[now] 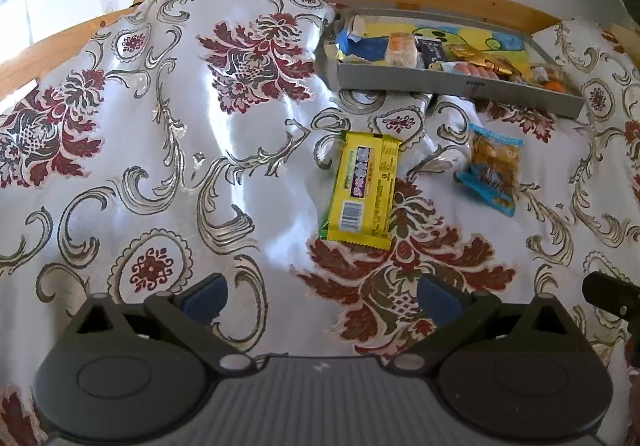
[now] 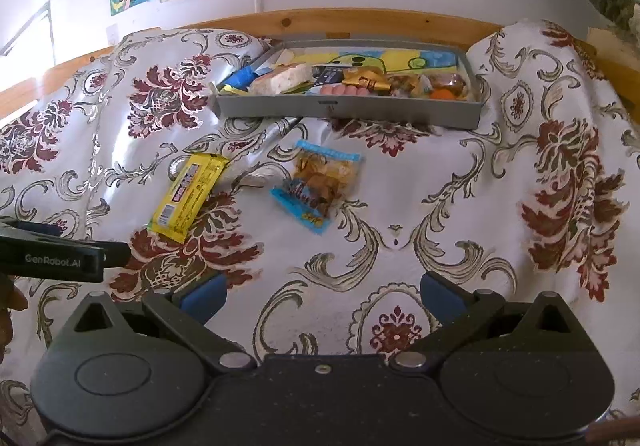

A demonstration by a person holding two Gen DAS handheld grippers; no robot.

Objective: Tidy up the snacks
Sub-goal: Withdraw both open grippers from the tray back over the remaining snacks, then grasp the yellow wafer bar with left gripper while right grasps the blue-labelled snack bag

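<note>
I see two loose snacks on floral cloth [image 1: 168,150]: one yellow bar [image 1: 362,188], one blue-edged chip packet [image 1: 494,170] just to its right, apart from it. One grey tray [image 2: 348,112] beyond both, against wooden rail [image 2: 340,20] — holds heap of snacks, count unclear. My left gripper [image 1: 322,296] spread wide, empty. My right gripper [image 2: 324,296] spread wide, empty — both short of snacks.

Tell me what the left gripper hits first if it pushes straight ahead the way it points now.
Probably the yellow snack bar: it lies on the cloth ahead of the open left gripper, slightly right of centre. Depth is unclear, so the fingers may meet the patterned cloth first.
</note>
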